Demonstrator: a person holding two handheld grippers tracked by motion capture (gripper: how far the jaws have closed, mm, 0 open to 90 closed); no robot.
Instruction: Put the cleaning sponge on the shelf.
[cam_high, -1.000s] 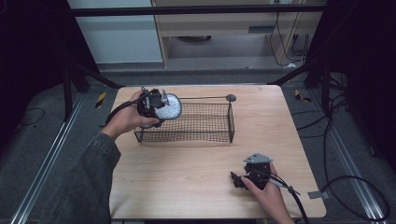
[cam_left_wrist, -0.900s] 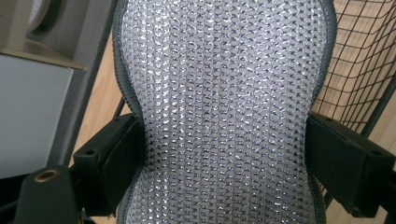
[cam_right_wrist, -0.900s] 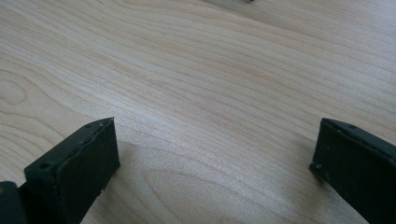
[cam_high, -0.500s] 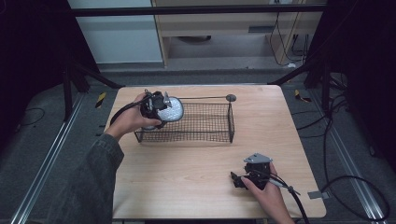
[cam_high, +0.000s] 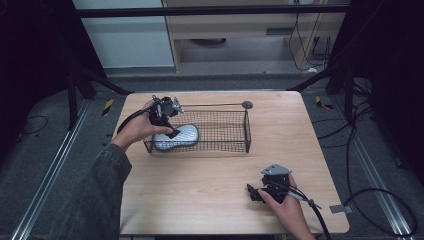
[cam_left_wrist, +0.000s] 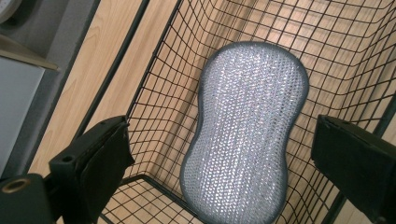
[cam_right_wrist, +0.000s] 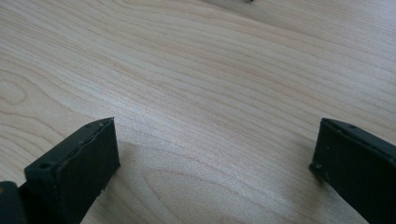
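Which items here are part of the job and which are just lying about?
In the job:
- silver scouring pad, lying in the basket, no longer gripped
- black wire basket
- left claw, jaws just opened, apart from the pad

Lying about:
- right claw, open, resting on the table
- yellow-black item on the floor

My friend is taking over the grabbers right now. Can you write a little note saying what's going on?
Left gripper: jaws just opened, nothing between them, above the basket's left end.
Right gripper: open, empty, resting on the table near its front right.
Silver scrubbing pad: lying inside the black wire basket, apart from both pads.
Done: pad dropped in.
Left: probably just pull the left gripper back.
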